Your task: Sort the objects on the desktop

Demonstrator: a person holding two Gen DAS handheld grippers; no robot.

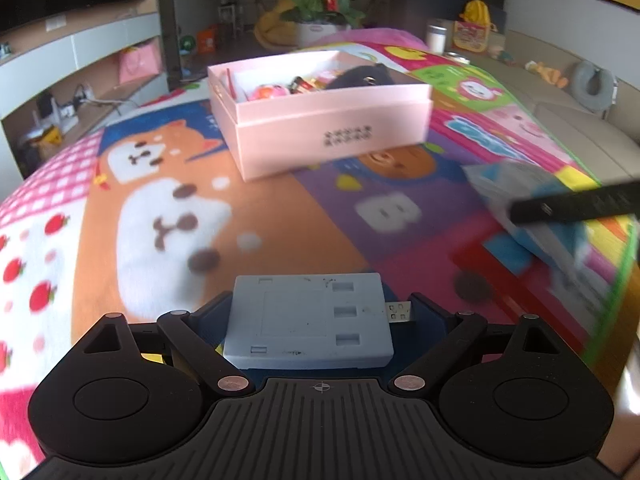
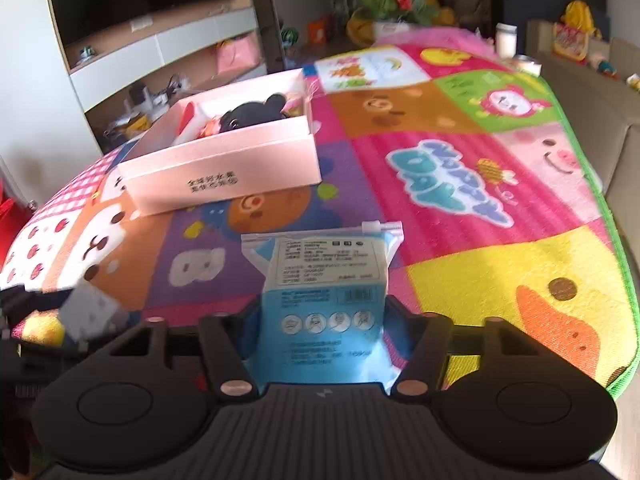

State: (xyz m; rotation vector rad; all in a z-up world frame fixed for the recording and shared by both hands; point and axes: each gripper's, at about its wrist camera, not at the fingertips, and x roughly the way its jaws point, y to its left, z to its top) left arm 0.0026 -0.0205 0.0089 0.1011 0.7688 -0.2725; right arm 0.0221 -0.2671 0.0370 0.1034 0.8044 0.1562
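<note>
My left gripper (image 1: 316, 312) is shut on a pale blue-grey plastic device (image 1: 308, 320) with a USB plug on its right side, held above the cartoon mat. My right gripper (image 2: 320, 312) is shut on a blue and white zip-lock packet (image 2: 324, 288) with a printed label. That packet (image 1: 532, 208) and a right finger (image 1: 576, 204) show at the right of the left wrist view. An open pink box (image 1: 320, 120) ahead holds a black plush and small colourful items; it also shows in the right wrist view (image 2: 224, 168).
A colourful cartoon mat (image 2: 460, 184) covers the table. Its green edge (image 2: 624, 280) runs along the right, with a sofa beyond. A flower pot (image 1: 320, 4) stands behind the far end. Shelves and a TV are at the left.
</note>
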